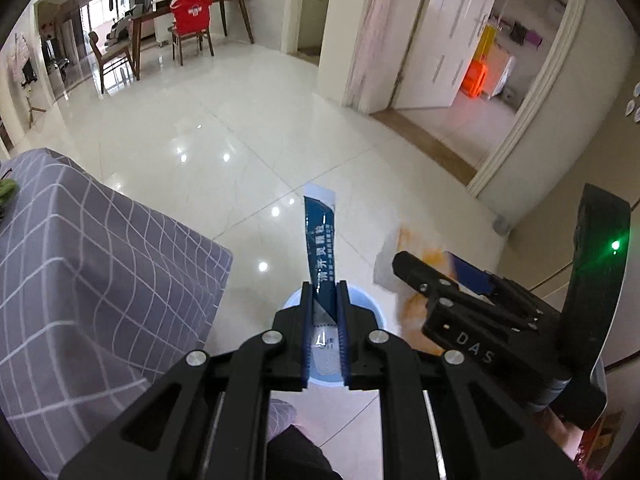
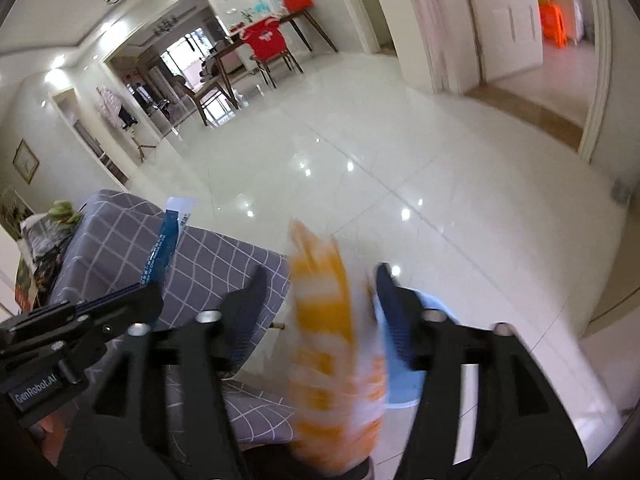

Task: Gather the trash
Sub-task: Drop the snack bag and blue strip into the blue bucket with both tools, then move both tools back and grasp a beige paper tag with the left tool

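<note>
Over the tiled floor [image 1: 248, 128], left wrist view: the left gripper [image 1: 325, 292] is clamped on a long dark-blue sachet [image 1: 319, 240] w/ white print, pinched near its lower end, the rest sticking up and forward past the fingertips. Directly below the fingers sits a light-blue bin [image 1: 294, 298], rim only partly visible, on the tiles. Left of it hangs a grey checked cloth [image 1: 92, 264] draped over some furniture (can't tell what's underneath). To the right the right gripper [image 1: 452, 276] comes in sideways, w/ an orange-and-white wrapper [image 1: 400, 258] blurred around its tip; from this angle I can't tell if it's pinched or loose. Far bkgd: a wooden table [image 1: 180, 12] and a chair w/ a red cover [image 1: 192, 12], plus an open doorway [image 1: 460, 92] on the right.

Right wrist view: the right gripper [image 2: 320, 280] has its fingers spread well apart. The orange-and-white wrapper [image 2: 324, 320] sits between them, heavily motion-blurred, nearer the right finger; whether it touches a pad can't be made out. The light-blue bin [image 2: 404, 380] shows below and just right of the wrapper, mostly hidden by the right finger. At left, the left gripper [image 2: 150, 286] holds the dark-blue sachet [image 2: 162, 248] upright in front of the grey checked cloth [image 2: 216, 264].
</note>
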The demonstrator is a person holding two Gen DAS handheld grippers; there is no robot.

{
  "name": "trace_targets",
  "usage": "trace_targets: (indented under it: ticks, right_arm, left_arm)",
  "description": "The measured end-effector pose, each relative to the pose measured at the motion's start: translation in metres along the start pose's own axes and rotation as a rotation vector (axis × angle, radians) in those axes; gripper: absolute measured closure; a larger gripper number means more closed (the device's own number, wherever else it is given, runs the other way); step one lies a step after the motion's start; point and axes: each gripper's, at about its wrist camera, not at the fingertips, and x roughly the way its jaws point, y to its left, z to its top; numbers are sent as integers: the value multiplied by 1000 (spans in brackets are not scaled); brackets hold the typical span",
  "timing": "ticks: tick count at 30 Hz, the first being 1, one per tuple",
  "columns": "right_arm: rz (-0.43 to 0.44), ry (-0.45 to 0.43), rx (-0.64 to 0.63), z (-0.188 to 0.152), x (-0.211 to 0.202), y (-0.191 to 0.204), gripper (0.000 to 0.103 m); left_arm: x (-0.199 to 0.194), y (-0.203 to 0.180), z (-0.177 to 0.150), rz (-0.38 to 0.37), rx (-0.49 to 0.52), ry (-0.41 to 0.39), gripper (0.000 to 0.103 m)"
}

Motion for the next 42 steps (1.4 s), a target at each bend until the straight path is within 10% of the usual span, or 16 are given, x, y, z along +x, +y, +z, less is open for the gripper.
trace_targets:
  ticks: [24,26,28,42]
  right_arm:
    - [-113,-232,62,-9,-86,-23,34]
    - [-115,-252,70,-9,-94,-24,34]
    - [-118,-269,78,-9,-100,-24,33]
    - [-20,-218,9,-10,-103,28,33]
  left_arm:
    - [36,-37,4,-113,95,65,91]
    - [34,-39,10,-110,94,48,85]
    - [28,-38,14,-93,85,34,36]
    - [-45,6,-6,25,-10,-73,34]
